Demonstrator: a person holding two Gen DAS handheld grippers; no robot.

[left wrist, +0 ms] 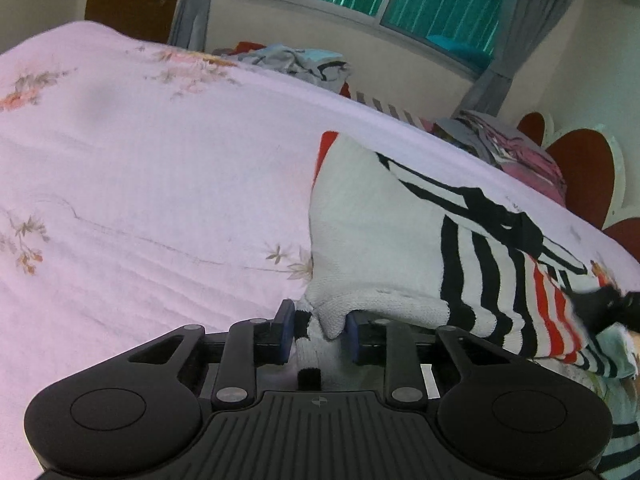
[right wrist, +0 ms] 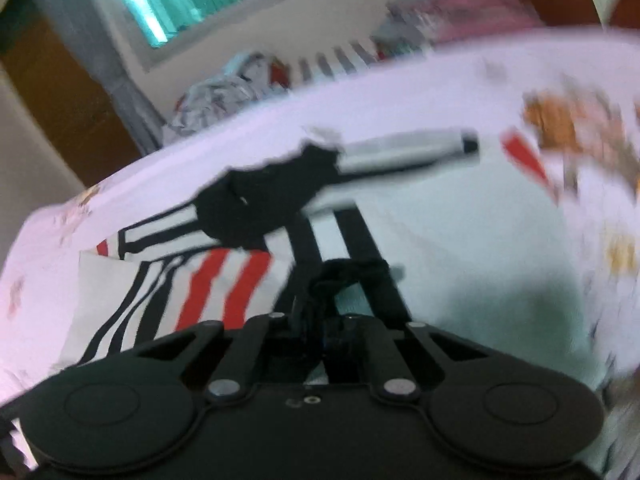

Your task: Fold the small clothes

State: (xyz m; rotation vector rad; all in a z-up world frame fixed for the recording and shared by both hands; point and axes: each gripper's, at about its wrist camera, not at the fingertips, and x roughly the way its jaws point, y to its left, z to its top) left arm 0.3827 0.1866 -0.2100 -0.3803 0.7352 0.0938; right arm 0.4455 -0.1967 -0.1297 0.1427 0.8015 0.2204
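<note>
A small white knit sweater (left wrist: 384, 240) with black and red stripes lies on the pink floral bedsheet (left wrist: 140, 160). My left gripper (left wrist: 318, 326) is shut on a white corner of the sweater, with the fabric bunched between its blue pads (left wrist: 285, 330). In the blurred right wrist view the same sweater (right wrist: 460, 240) spreads ahead. My right gripper (right wrist: 320, 328) is shut on its black-trimmed edge (right wrist: 348, 272). The right gripper also shows at the right edge of the left wrist view (left wrist: 616, 308).
A heap of loose clothes (left wrist: 296, 62) lies beyond the far edge of the bed, and another pile (left wrist: 516, 148) sits by the red headboard (left wrist: 580, 176). A window with grey curtains (left wrist: 528, 20) is behind.
</note>
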